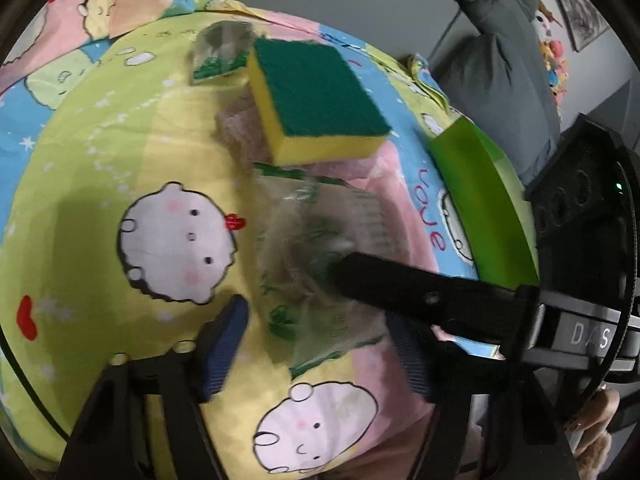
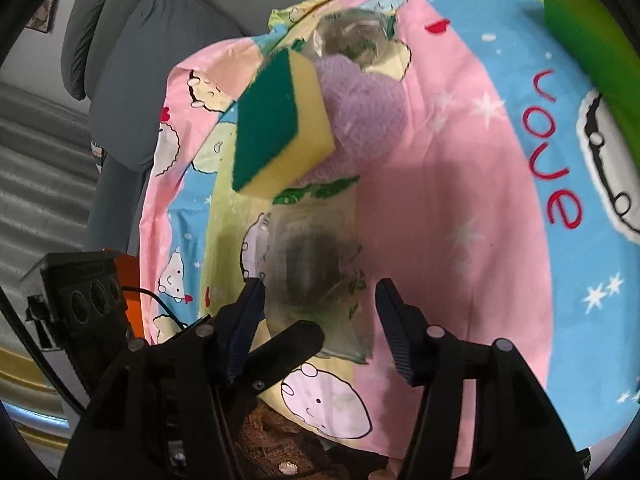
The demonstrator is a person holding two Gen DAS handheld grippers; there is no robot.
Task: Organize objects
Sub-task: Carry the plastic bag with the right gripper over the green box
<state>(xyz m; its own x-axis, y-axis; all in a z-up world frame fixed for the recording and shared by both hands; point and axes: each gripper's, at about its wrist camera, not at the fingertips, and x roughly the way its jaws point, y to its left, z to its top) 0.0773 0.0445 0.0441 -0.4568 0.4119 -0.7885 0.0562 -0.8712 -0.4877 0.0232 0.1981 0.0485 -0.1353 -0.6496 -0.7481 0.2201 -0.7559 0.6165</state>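
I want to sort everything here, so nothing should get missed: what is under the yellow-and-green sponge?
The sponge rests tilted on a lilac knitted cloth, with a clear plastic bag edge below it. How far the cloth runs beneath is covered by the sponge.

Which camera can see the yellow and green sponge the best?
The left wrist view. There the sponge shows its whole green top and a yellow side, near the middle of the picture. In the right wrist view the sponge looks tilted and a bit blurry, though its green face and yellow sides still show.
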